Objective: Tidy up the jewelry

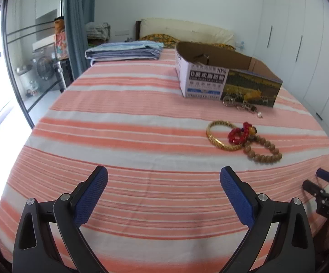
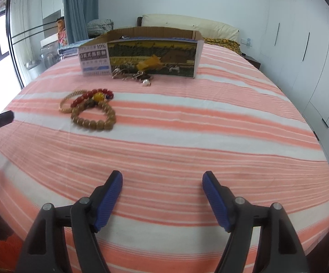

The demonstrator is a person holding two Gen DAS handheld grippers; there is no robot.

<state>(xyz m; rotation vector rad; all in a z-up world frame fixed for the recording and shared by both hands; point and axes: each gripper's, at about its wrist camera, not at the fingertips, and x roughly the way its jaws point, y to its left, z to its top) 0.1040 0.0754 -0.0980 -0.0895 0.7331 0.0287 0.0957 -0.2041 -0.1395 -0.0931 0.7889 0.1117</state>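
Observation:
A gold bangle [image 1: 220, 136], a red bead bracelet [image 1: 240, 133] and a brown wooden bead bracelet [image 1: 264, 150] lie overlapping on the striped bed. Silver jewelry with a pearl [image 1: 241, 104] lies just before an open cardboard box [image 1: 228, 77]. My left gripper [image 1: 164, 177] is open and empty, near and left of the pile. The right gripper [image 1: 316, 179] shows at the right edge. In the right wrist view my right gripper [image 2: 162, 179] is open and empty; the bracelets [image 2: 94, 113], the silver pieces [image 2: 132, 75] and the box [image 2: 141, 54] lie ahead to the left.
The pink-and-white striped bedsheet [image 1: 130, 118] covers the bed. Folded blue bedding [image 1: 123, 51] and pillows [image 1: 187, 30] lie at the far end. White wardrobes [image 2: 300, 52] stand on the right, glass doors and a curtain on the left.

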